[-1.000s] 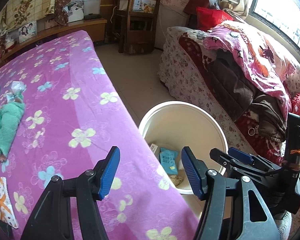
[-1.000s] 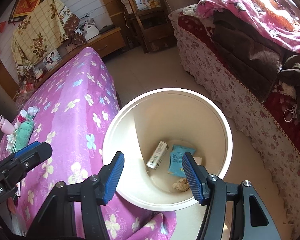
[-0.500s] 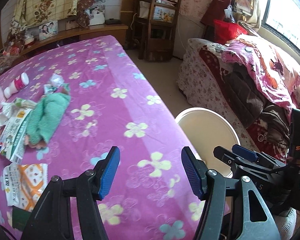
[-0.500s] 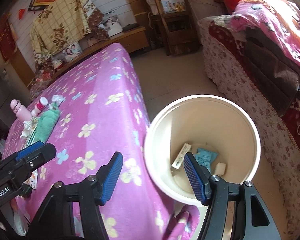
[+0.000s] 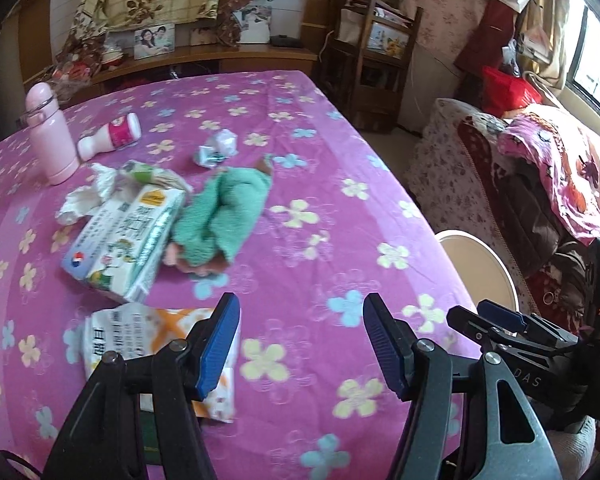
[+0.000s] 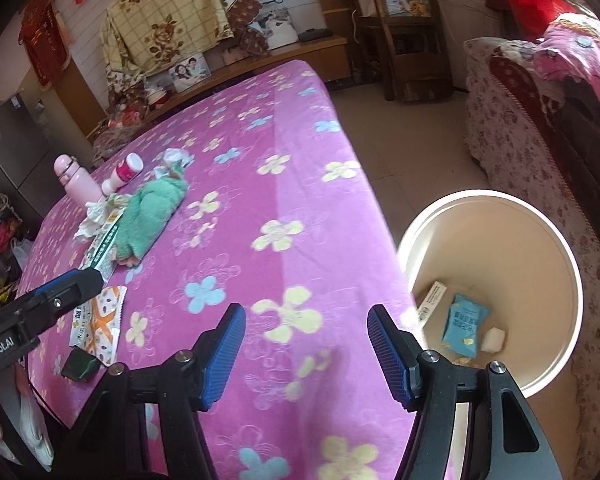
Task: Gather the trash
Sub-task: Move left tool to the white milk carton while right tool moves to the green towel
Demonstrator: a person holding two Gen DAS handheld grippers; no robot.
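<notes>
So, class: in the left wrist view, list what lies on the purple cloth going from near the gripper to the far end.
Orange-and-white wrapper → white-and-green carton → green cloth doll → crumpled wrapper → pink-and-white bottle lying on its side.

left gripper (image 5: 300, 340) | right gripper (image 6: 306, 350) | black frames, silver screws, ribbed blue fingers (image 5: 220, 344)

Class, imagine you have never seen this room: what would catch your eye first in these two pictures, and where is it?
First, the bright purple flowered tablecloth filling both views, with litter at its left: a green-and-white carton, an orange-patterned wrapper and crumpled tissue beside a green cloth. Next, the cream trash bin on the floor off the table's right edge, holding a blue packet.
</notes>
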